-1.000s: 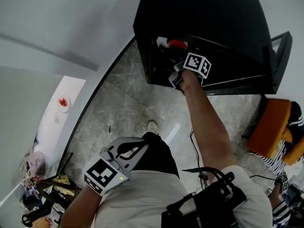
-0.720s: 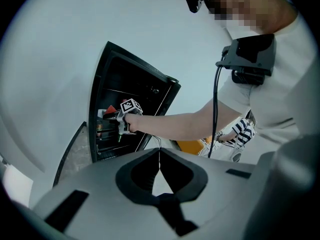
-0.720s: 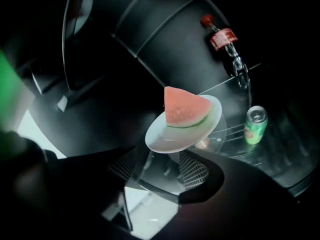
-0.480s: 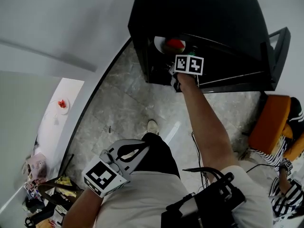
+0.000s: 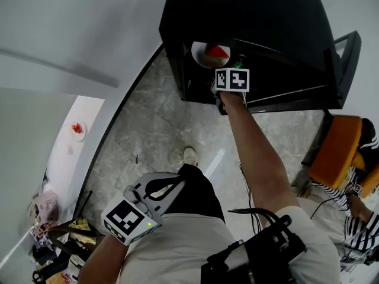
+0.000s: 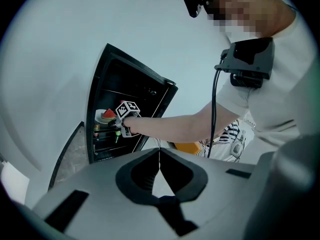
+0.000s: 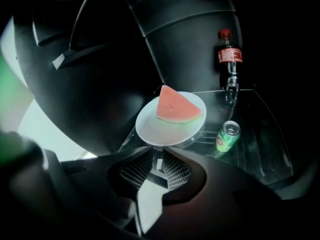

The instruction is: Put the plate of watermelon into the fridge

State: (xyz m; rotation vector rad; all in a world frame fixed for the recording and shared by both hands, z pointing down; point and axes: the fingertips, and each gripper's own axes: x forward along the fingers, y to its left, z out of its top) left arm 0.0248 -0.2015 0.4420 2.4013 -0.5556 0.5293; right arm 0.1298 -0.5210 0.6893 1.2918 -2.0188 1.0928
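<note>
A white plate (image 7: 150, 126) with a red watermelon wedge (image 7: 175, 109) rests on a glass shelf (image 7: 250, 119) inside the open black fridge (image 5: 249, 16). My right gripper (image 7: 159, 156) sits just in front of the plate's near rim. Its jaws have just been closing and stand a narrow gap apart, with nothing between them. From the head view the plate (image 5: 204, 55) lies just beyond the right gripper (image 5: 222, 84). My left gripper (image 5: 172, 185) is held low by the person's waist, shut and empty. In its own view the left gripper (image 6: 160, 156) points toward the fridge (image 6: 130, 84).
A cola bottle (image 7: 229, 56) stands at the back of the shelf and a green can (image 7: 227, 135) sits right of the plate. The fridge door (image 5: 343, 58) hangs open on the right. An orange chair (image 5: 337, 155) and a seated person in stripes (image 5: 349, 218) are nearby.
The right gripper rolled, turning its marker cube, and drew back and down from the plate. The plate, earlier half hidden behind the gripper, now lies uncovered on the shelf. Left gripper unmoved.
</note>
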